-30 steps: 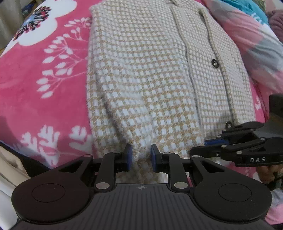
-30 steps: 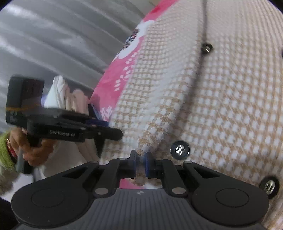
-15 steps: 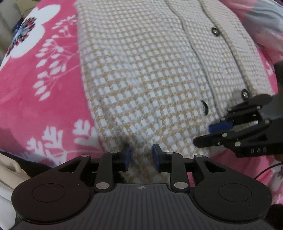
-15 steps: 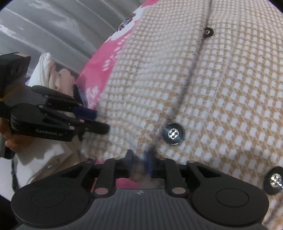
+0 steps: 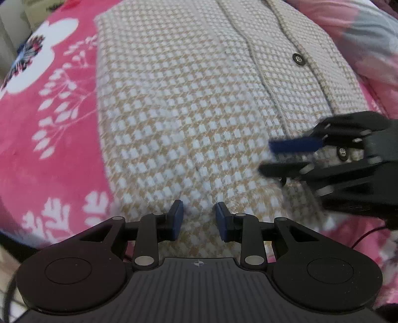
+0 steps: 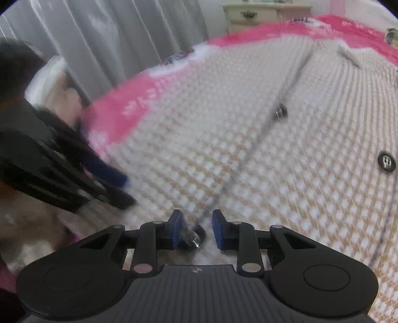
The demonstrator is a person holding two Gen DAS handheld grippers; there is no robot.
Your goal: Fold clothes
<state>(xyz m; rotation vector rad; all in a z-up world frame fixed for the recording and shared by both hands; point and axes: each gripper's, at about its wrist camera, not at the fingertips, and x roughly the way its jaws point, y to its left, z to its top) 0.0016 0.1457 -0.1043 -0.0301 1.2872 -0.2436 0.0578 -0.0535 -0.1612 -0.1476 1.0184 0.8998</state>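
A beige-and-white houndstooth cardigan lies buttoned and flat on a pink floral blanket. My left gripper hovers over the near hem. Its jaws are opening, and the blue pads stand apart with fabric below the gap and nothing pinched. From the right, my right gripper reaches over the button placket. In the right wrist view the cardigan fills the frame. There the right gripper is open, with a dark button loose in the gap. The left gripper shows blurred at the left.
More buttons run up the placket. Grey curtains and a pale dresser stand beyond the bed. A white cloth bundle sits by the bed's left edge. Other pink and grey fabric lies to the cardigan's right.
The right gripper was shut on the cardigan's hem and has let it go, its jaws now apart. The left jaws have widened. Both grippers have shifted along the hem and sunk slightly.
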